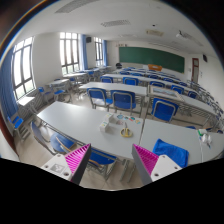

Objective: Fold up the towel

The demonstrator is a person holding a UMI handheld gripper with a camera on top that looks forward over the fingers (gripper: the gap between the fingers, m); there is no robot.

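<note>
My gripper (pixel 110 156) is held high over a classroom and looks across it. Its two fingers, with their pink pads (pixel 76 158), stand wide apart and hold nothing. Between them I see only the near edge of a long grey table (pixel 85 122) and a blue chair beneath it. I cannot make out a towel anywhere in this view.
A small pale object (pixel 126 131) stands on the grey table. Rows of desks with blue chairs (pixel 122 99) fill the room up to a green chalkboard (pixel 150 56). Another blue chair (pixel 170 152) is near the right finger. Windows (pixel 22 70) line the left wall.
</note>
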